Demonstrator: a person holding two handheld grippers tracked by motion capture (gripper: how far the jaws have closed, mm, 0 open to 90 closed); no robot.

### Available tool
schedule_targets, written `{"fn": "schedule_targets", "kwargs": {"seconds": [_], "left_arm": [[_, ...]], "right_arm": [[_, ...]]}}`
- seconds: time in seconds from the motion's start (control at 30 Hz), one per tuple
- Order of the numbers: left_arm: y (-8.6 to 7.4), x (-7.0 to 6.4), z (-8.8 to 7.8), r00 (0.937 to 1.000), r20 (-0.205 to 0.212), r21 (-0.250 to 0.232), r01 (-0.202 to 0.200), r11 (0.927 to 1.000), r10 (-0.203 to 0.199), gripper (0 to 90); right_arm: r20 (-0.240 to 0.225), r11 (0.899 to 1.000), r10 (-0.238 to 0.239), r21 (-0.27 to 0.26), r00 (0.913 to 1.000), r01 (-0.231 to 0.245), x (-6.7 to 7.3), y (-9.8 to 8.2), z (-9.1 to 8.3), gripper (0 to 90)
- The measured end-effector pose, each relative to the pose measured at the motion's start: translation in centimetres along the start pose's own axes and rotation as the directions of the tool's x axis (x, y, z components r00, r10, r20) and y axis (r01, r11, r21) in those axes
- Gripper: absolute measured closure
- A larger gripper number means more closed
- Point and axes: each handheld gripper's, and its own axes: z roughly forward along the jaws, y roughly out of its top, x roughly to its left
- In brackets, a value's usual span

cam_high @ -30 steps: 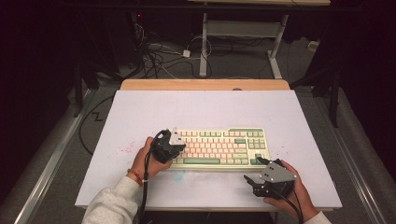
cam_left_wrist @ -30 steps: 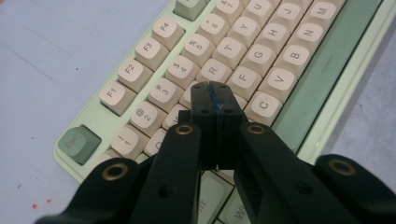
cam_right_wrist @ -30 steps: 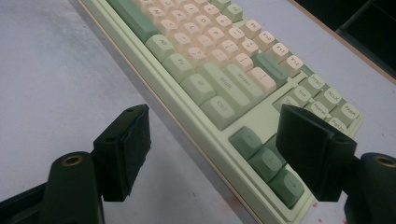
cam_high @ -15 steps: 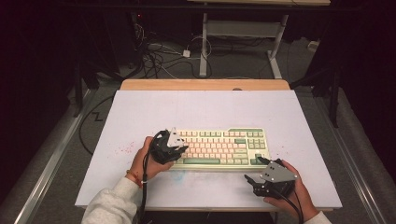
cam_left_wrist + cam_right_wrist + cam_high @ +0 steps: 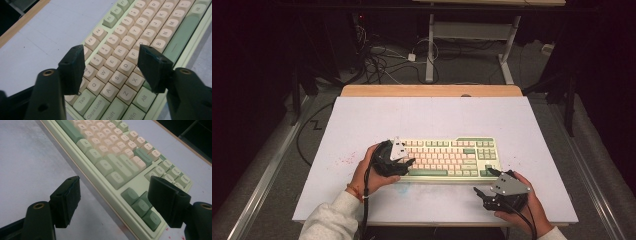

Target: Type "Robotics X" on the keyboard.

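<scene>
Two grippers are working at one keyboard (image 5: 447, 158), which is lying flat toward the near edge of the white table (image 5: 362, 120), its long side running across. Left gripper (image 5: 110, 58) is hovering over the keyboard's left end, its jaws having just been opening and now standing well apart over the letter block, roughly from the number row across to the X and C keys, with nothing between the pads and no key visibly pressed. Right gripper (image 5: 113, 195) is waiting just off the keyboard's near right corner, jaws spread wide and empty, one pad over bare table and the other over the arrow keys (image 5: 141, 203). Risks, as judged: the left jaws, being this wide, are likely to be landing on two keys at once if lowered as they stand, or to be hooking a raised keycap edge and prying it loose; a sideways push from either hand is liable to be sliding the keyboard on the smooth surface, since neither gripper is bracing it; the right gripper's far pad is at risk of clipping the corner keys if moved inward without lifting
</scene>
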Motion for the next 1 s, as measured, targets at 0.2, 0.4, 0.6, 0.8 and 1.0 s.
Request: {"fn": "schedule_targets", "kwargs": {"seconds": [0.2,0.4,0.6,0.8,1.0], "left_arm": [[-0.3,-0.2,-0.1,0.9998,-0.005,-0.012,-0.021,0.9997,0.021,24.5],[-0.6,-0.5,-0.5,0.9984,-0.047,-0.058,-0.034,0.9977,0.032,18.1],[-1.2,-0.8,-1.0,0.9976,-0.056,-0.08,-0.045,0.9958,0.041,17.5],[-2.1,-0.8,-1.7,0.9956,-0.075,-0.083,-0.062,0.9946,0.056,17.5],[-3.0,-0.7,-2.5,0.9953,-0.084,-0.085,-0.055,0.9949,0.048,17.5]], "right_arm": [[0.007,1.0,0.0,0.001,1.0,0.0,-0.1,0.0,0.0,26.3],[0.009,1.0,0.002,-0.001,1.0,-0.002,-0.1,0.0,0.0,26.3],[0.008,1.0,0.015,0.001,0.9999,-0.015,-0.2,0.0,0.0,26.3],[0.012,0.999,0.039,0.001,0.9992,-0.039,-0.5,0.0,-0.1,26.9],[0.023,0.999,0.039,0.004,0.999,-0.039,-0.5,0.2,-0.1,27.2]]}}
